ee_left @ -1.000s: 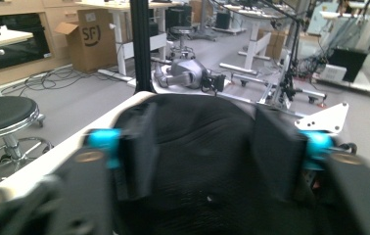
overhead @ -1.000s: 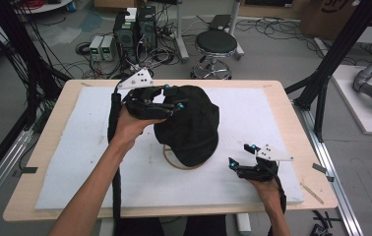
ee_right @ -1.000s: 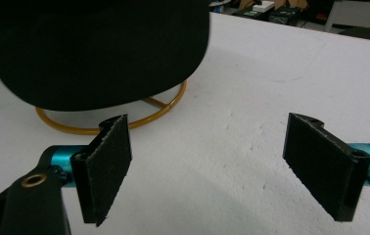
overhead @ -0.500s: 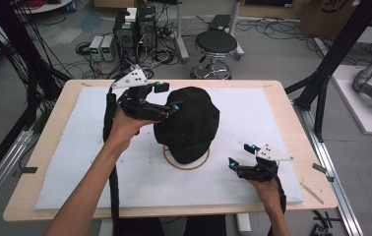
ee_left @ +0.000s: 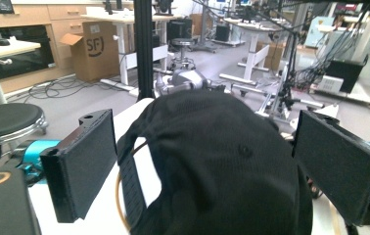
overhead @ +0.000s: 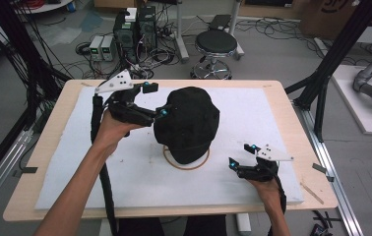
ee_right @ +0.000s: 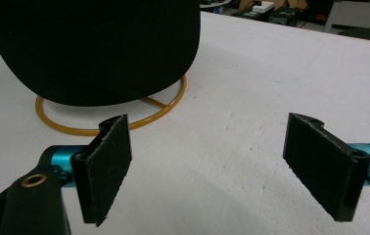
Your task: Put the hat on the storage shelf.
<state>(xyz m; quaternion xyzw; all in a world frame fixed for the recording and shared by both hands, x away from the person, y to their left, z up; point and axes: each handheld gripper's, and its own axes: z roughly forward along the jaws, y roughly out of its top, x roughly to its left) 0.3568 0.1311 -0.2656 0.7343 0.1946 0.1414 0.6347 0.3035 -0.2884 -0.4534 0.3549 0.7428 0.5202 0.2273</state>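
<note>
The cap (overhead: 188, 124) on its gold ring stand (overhead: 186, 164) blocks the pad's (overhead: 66, 172) middle. The left gripper (overhead: 153, 100), jaws wide, crowds its 10 o'clock side, one jaw touching or nearly so. At 4 o'clock the right gripper (overhead: 240, 156) sits apart, with white pad bare between. From 7 round to 9 o'clock lies the left forearm (overhead: 83, 182); 12 to 3 o'clock is open.

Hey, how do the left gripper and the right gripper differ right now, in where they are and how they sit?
The left gripper is raised at the black cap, one jaw tip close against its side; the right gripper sits low on the white mat, apart from the cap. The left gripper's jaws flank the cap; the right gripper's jaws have only bare mat between them. Both are open and hold nothing.
</note>
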